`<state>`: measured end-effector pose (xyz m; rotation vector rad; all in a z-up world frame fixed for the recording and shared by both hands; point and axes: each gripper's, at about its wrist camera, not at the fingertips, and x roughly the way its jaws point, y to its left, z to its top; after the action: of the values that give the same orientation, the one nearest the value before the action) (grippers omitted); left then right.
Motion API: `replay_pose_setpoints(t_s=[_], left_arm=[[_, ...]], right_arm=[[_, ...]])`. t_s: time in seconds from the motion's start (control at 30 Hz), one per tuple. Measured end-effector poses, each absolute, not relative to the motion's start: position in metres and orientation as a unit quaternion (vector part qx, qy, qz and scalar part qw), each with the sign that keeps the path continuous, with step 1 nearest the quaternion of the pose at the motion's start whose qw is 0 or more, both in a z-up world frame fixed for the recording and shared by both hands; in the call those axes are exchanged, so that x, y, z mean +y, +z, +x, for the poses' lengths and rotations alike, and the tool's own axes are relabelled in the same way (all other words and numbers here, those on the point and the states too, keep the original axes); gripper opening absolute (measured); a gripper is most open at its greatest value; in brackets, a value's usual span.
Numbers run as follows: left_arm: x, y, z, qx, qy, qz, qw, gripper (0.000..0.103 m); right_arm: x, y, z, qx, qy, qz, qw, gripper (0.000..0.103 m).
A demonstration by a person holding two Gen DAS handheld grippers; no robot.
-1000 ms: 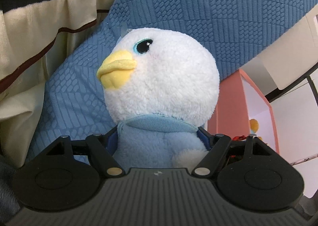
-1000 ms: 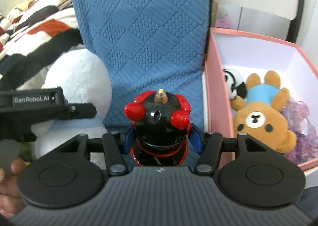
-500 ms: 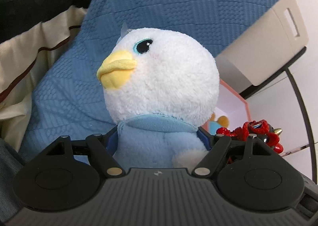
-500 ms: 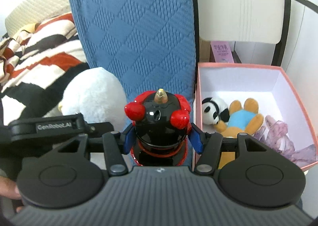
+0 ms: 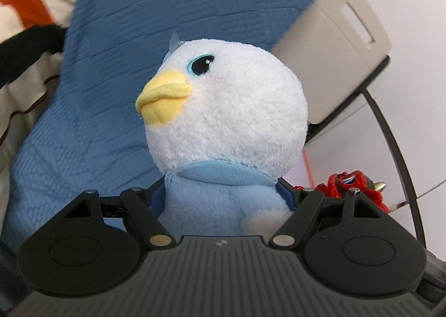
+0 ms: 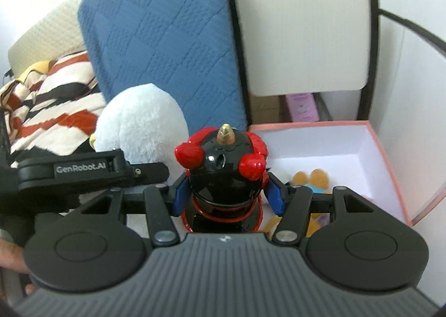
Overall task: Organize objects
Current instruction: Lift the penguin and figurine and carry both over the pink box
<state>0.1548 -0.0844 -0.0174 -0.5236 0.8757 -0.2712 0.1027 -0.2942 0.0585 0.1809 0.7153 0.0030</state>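
My left gripper [image 5: 223, 200] is shut on a white and light-blue plush bird [image 5: 225, 111] with a yellow beak, held up in the air. My right gripper [image 6: 227, 194] is shut on a black and red toy robot [image 6: 223, 161] with a gold tip. The robot toy also shows at the right of the left wrist view [image 5: 354, 186]. The bird's white back [image 6: 139, 124] and the left gripper body [image 6: 83, 172] show at the left of the right wrist view. A pink box [image 6: 390, 161] with a white inside lies lower right; a brown teddy in blue [image 6: 312, 180] lies in it.
A blue quilted cushion [image 6: 167, 44] stands behind both toys. A beige chair back [image 6: 303, 33] with a black frame is behind the box. A striped red, black and cream blanket [image 6: 47, 99] lies at the left. A purple packet [image 6: 302, 106] is under the chair.
Both grippers have risen with their toys. The box now sits lower and more of the chair back shows. The robot toy has come further into the left wrist view.
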Motion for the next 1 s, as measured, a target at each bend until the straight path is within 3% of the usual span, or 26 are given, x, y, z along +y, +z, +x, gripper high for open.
replay_pose_setpoints(t_s=[0.57,1.0], left_arm=[[-0.214,-0.009,0.195,0.432,-0.164,-0.204,0.863,0.08],[-0.282,-0.075,0.24,0.489,-0.162,-0.147,0.844,0.08]], right_arm=[[-0.412,0.036,0.101,0.354,-0.062,0.128,0.924,0.06],[-0.465,-0.051,0.119,0.42,-0.086,0.126,0.895,0.06]])
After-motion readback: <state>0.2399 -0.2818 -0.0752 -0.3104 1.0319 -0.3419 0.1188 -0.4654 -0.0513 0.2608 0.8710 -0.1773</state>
